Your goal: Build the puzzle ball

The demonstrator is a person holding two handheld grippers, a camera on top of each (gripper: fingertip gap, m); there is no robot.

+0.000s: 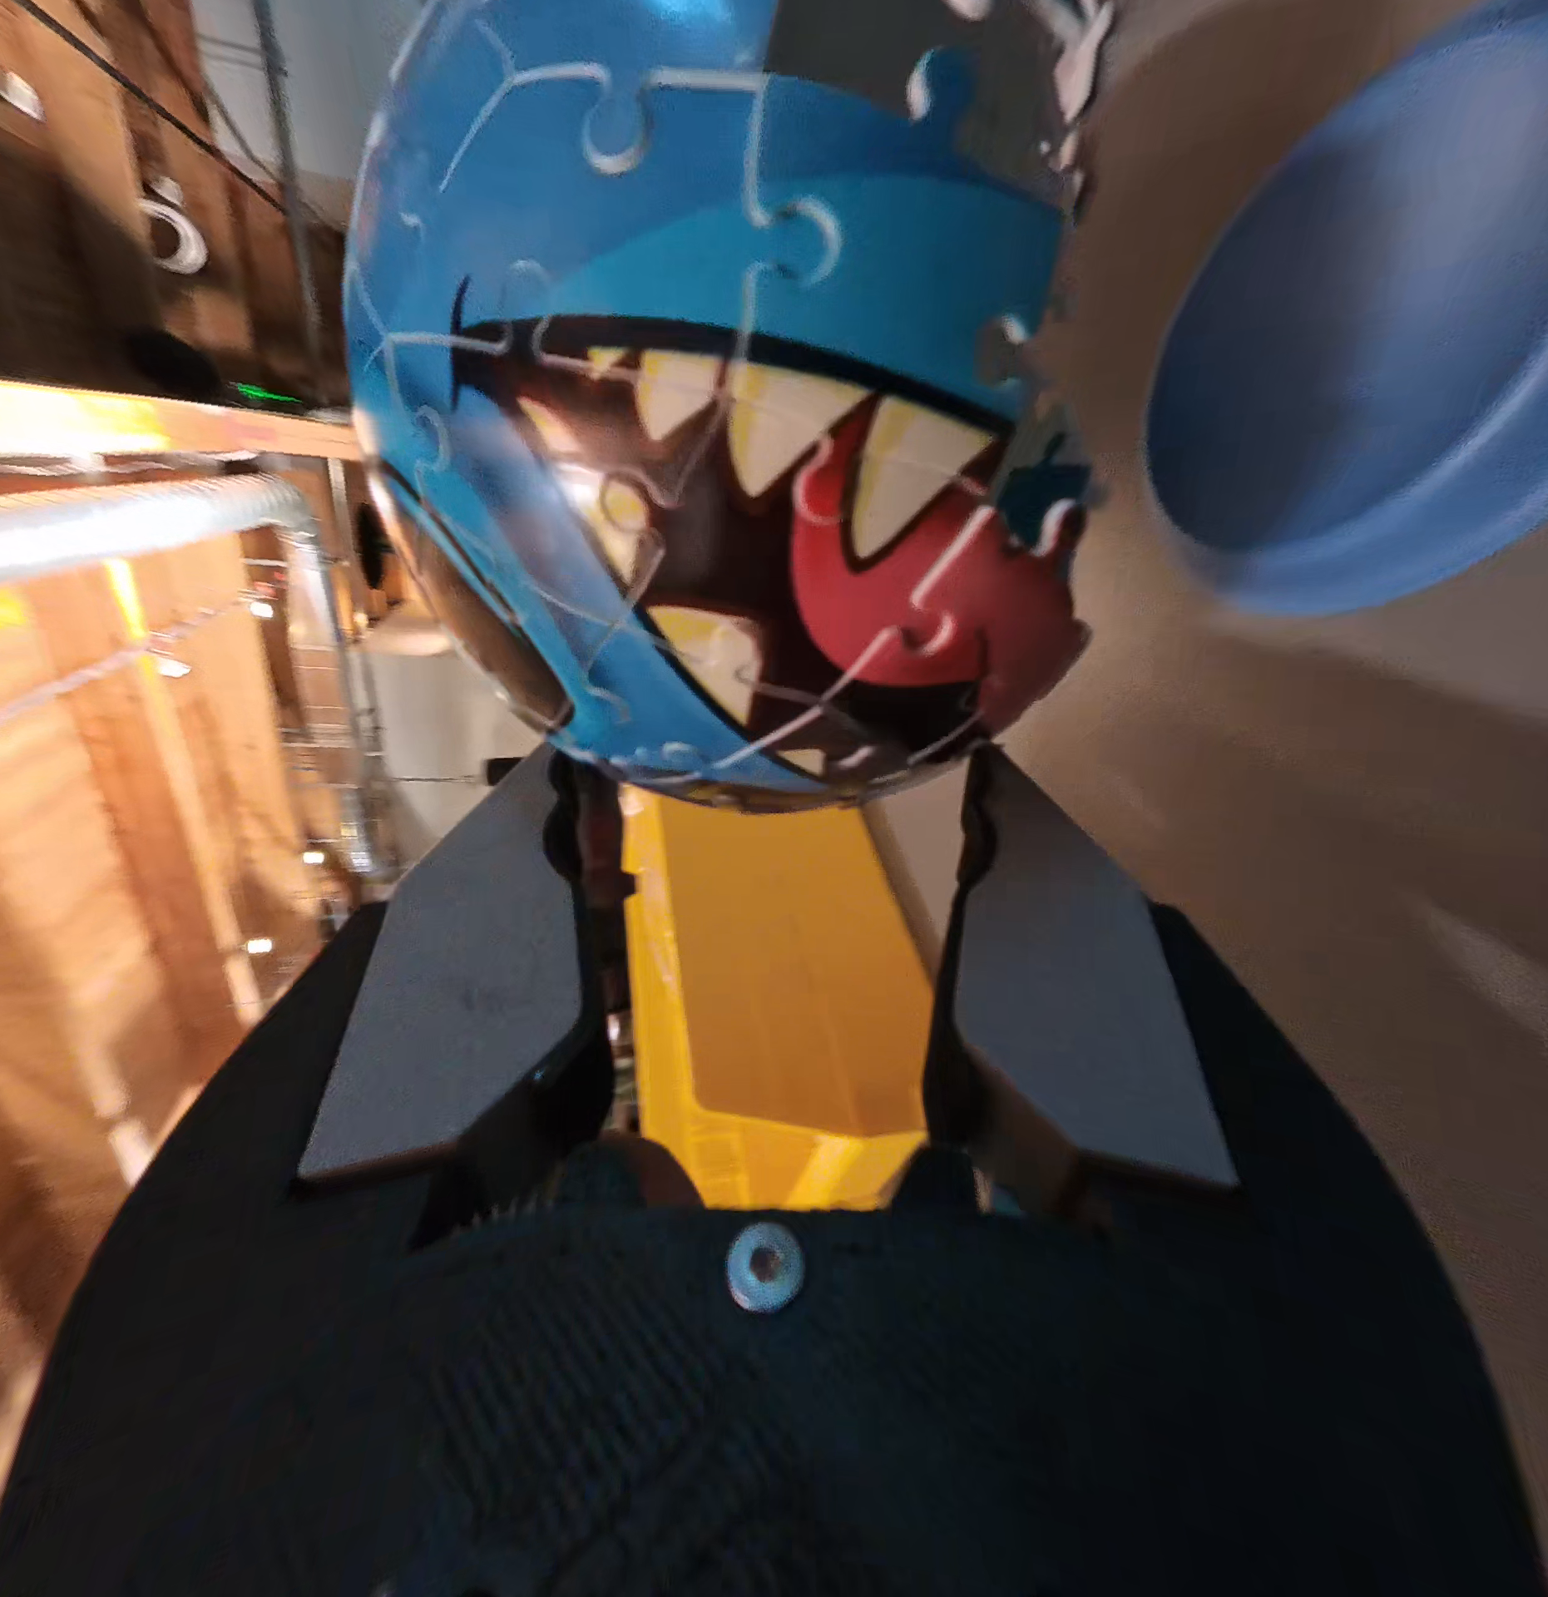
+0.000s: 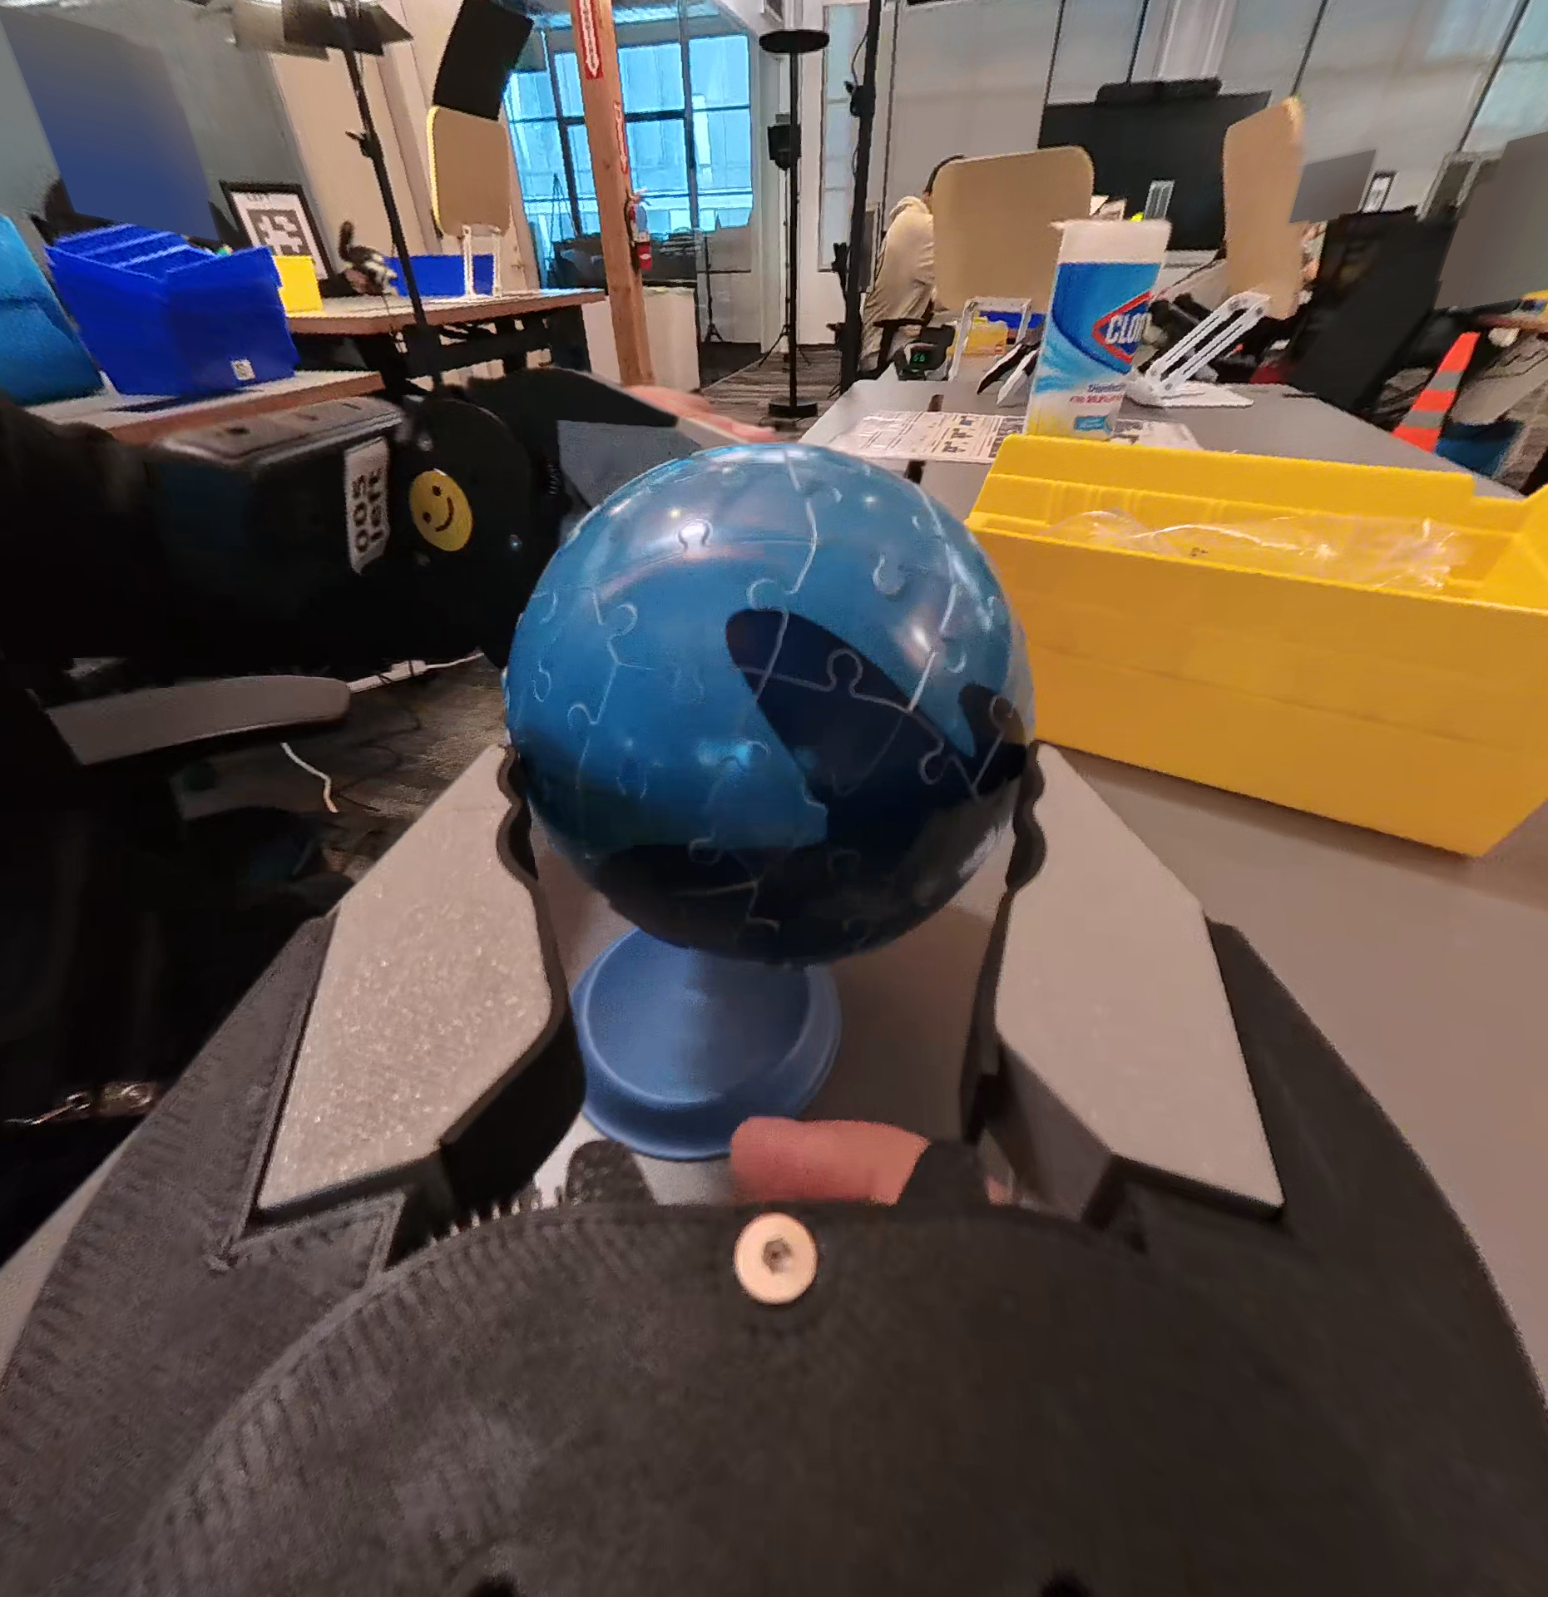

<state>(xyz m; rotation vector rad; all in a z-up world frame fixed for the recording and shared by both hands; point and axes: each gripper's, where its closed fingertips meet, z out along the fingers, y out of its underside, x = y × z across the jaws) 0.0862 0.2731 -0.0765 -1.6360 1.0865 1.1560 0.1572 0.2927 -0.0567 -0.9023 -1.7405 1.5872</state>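
Right wrist view, from the left: the left gripper reaches in from that side, its black body bearing a yellow smiley sticker, and its fingers meet the puzzle ball on its upper left. The ball, blue with darker patches, sits in the middle, clenched between the right gripper jaws, whose pads press its lower flanks. Directly beneath the ball stands a round blue stand on the grey table, clear of the ball. Right of the ball lies a yellow bin holding clear plastic. In the left wrist view the ball shows a toothy mouth, and the left jaws grasp its underside.
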